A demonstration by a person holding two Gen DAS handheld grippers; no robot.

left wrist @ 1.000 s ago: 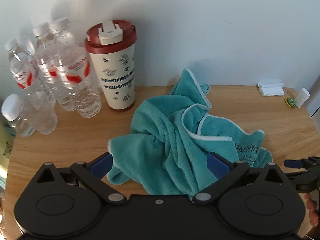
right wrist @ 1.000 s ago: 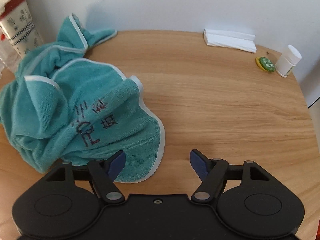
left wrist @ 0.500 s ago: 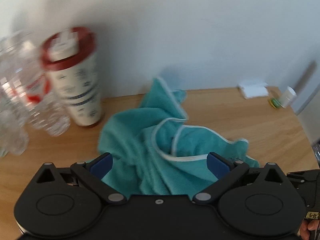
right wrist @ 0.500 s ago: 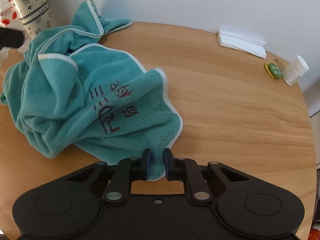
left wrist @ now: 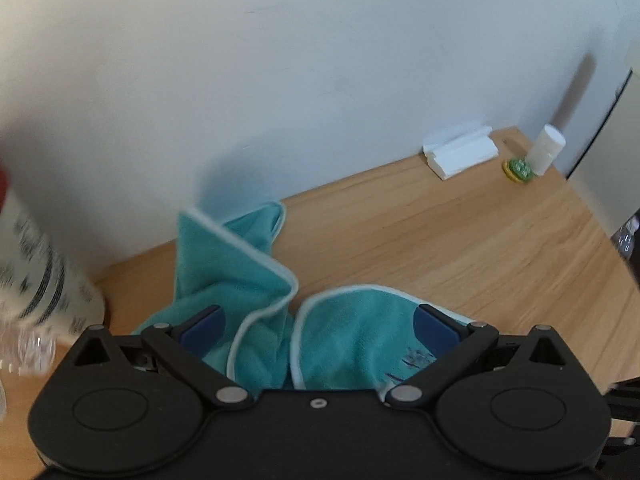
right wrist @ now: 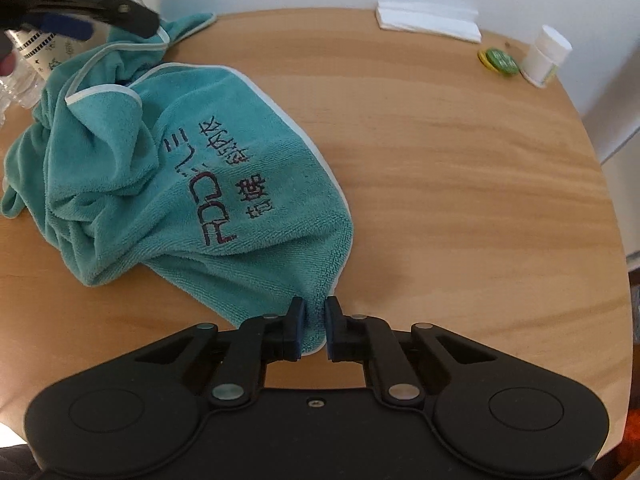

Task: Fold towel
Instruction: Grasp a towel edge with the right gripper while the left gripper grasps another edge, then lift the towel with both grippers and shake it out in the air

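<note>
One round wooden table (right wrist: 460,184), wide bare wood right of the cloth out to the curved rim; one teal towel (right wrist: 224,184), crumpled on the left half, white-piped edges curling; two grippers: right gripper (right wrist: 313,322) clamped on the towel's near corner, left gripper (left wrist: 318,326) spread wide above the folds; one patterned tumbler (left wrist: 36,288) blurred at far left; one napkin stack (right wrist: 428,20), one small white bottle (right wrist: 546,54), one green lid (right wrist: 498,60) along the far edge
</note>
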